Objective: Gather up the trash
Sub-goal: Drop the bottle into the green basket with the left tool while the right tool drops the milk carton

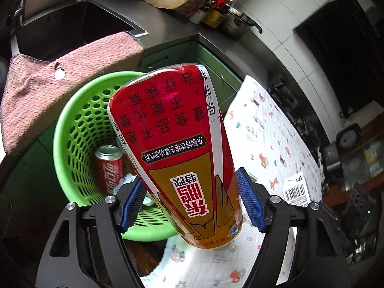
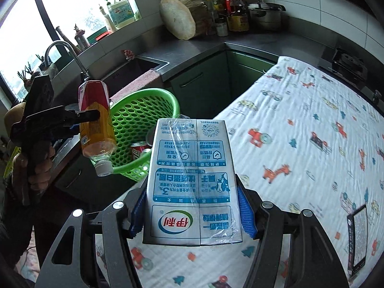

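I see the patterned cloth (image 2: 300, 129) covering the table, filling my right wrist view from 12 round to 5 o'clock. Green basket (image 1: 72, 129) sits at about 9 o'clock in my left view, off the cloth's edge, below the counter with the pink towel (image 1: 48, 88) draped at 10 o'clock by the sink (image 1: 72, 24). Inside the basket: a red cola can (image 1: 109, 165) and some white crumpled stuff, can't tell what. My right gripper (image 2: 192, 213) is clamped on a milk carton (image 2: 192, 180), pads pressing both sides, carton upside down, held over the cloth, basket at 11 o'clock from it. My left gripper (image 1: 192, 201) grips a red-and-gold drink bottle (image 1: 180, 144), cap end toward the camera, tilted above the basket's near rim. A small barcoded box (image 1: 296, 189) lies on the cloth at 3 o'clock.
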The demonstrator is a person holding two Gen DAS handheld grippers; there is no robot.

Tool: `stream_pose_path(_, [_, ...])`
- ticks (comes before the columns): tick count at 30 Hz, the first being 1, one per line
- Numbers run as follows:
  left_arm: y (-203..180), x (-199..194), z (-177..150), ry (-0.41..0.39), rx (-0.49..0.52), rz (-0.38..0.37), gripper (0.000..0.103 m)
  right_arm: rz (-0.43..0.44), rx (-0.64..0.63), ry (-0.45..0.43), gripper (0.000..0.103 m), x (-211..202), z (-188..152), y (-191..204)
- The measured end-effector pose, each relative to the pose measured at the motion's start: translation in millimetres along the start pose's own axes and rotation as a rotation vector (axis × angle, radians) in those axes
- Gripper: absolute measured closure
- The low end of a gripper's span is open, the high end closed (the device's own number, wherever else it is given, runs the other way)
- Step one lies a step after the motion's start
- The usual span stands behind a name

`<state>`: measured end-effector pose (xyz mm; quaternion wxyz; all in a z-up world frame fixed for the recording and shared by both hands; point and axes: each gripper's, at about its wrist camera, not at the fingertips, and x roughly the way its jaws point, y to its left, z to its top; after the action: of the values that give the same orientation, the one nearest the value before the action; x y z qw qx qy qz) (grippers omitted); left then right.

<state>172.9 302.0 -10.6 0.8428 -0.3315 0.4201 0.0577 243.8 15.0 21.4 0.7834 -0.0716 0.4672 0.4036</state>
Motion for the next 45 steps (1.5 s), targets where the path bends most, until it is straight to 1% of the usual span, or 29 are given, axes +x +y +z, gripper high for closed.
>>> stream_pose_path(1, [7, 0, 4, 0.002, 0.002, 0.004, 0.031, 0.005, -0.011, 0.002, 0.042, 7, 7, 8])
stream_pose_path(3, [19, 2, 12, 0.008, 0.003, 0.047, 0.031, 0.017, -0.025, 0.003, 0.042, 21, 19, 24])
stream_pose_path(5, [28, 5, 21, 0.013, 0.025, 0.082, 0.031, 0.035, -0.029, 0.004, 0.042, 34, 30, 37])
stream_pose_path(7, [36, 8, 27, 0.018, 0.040, 0.118, 0.031, 0.038, -0.037, 0.004, 0.042, 48, 41, 49])
stream_pose_path(11, [53, 16, 37, 0.025, 0.053, 0.164, 0.031, 0.040, -0.052, 0.018, 0.042, 78, 58, 71])
stream_pose_path(17, [68, 32, 40, 0.059, 0.059, 0.190, 0.030, 0.041, -0.048, 0.052, 0.042, 117, 74, 88])
stream_pose_path(23, [74, 40, 37, 0.079, 0.072, 0.208, 0.030, 0.049, -0.023, 0.072, 0.041, 138, 81, 89])
stream_pose_path(25, [75, 41, 35, 0.084, 0.068, 0.206, 0.029, 0.055, -0.014, 0.065, 0.034, 137, 81, 88])
stream_pose_path(26, [76, 41, 34, 0.086, 0.067, 0.205, 0.029, 0.058, -0.012, 0.060, 0.029, 136, 81, 88])
stream_pose_path(31, [78, 37, 32, 0.079, 0.061, 0.193, 0.028, 0.047, -0.016, 0.052, 0.027, 128, 80, 89])
stream_pose_path(33, [75, 33, 31, 0.070, 0.065, 0.190, 0.024, 0.042, -0.015, 0.041, 0.022, 122, 77, 88])
stream_pose_path(38, [66, 22, 25, 0.048, 0.078, 0.185, 0.022, 0.029, -0.012, 0.020, 0.016, 101, 64, 83])
stream_pose_path(42, [59, 15, 19, 0.040, 0.084, 0.175, 0.022, 0.029, 0.011, 0.000, 0.014, 83, 49, 76])
stream_pose_path(45, [53, 9, 15, 0.029, 0.087, 0.165, 0.019, 0.019, 0.025, -0.009, 0.012, 70, 38, 69])
